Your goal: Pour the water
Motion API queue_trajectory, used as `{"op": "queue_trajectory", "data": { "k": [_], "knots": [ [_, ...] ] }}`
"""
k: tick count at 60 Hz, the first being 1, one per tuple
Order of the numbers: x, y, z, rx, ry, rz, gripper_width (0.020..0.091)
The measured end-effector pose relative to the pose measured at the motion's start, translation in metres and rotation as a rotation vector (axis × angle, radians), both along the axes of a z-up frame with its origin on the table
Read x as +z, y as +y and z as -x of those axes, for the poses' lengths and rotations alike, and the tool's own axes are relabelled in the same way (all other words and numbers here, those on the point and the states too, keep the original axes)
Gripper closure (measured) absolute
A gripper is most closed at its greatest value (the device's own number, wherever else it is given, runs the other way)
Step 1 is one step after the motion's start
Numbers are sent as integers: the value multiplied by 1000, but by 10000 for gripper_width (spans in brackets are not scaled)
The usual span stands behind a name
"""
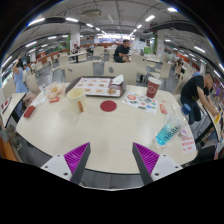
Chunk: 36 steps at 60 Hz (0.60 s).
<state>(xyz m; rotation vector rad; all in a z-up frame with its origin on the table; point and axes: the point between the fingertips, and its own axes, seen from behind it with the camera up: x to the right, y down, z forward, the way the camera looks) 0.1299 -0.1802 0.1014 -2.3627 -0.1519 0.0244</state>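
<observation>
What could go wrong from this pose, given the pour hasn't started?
1. The gripper is open and empty, with the clear water bottle lying off beyond its right finger. Reaching it means swinging sideways, so the grasp may land off-centre.
2. The table is cluttered: the red round dish and the red cup sit along likely paths and could get knocked.
3. Papers nearby would soak in a spill.

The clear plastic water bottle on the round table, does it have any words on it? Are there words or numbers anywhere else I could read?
None can be read.
Clear plastic water bottle with a pale label: print too small to read.
Red cup: no readable marking.
Printed sheets on the round cream table: blurred.
The gripper is open, its pink-padded fingers holding nothing.
</observation>
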Motion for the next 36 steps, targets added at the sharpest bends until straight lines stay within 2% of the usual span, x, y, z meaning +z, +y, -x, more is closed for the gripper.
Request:
{"op": "queue_trajectory", "data": {
  "k": [19, 36],
  "knots": [
    [-52, 7, -163, -98, -9, -41, 249],
    [-51, 80, -209, -120, 23, -178, 251]
  ]
}}
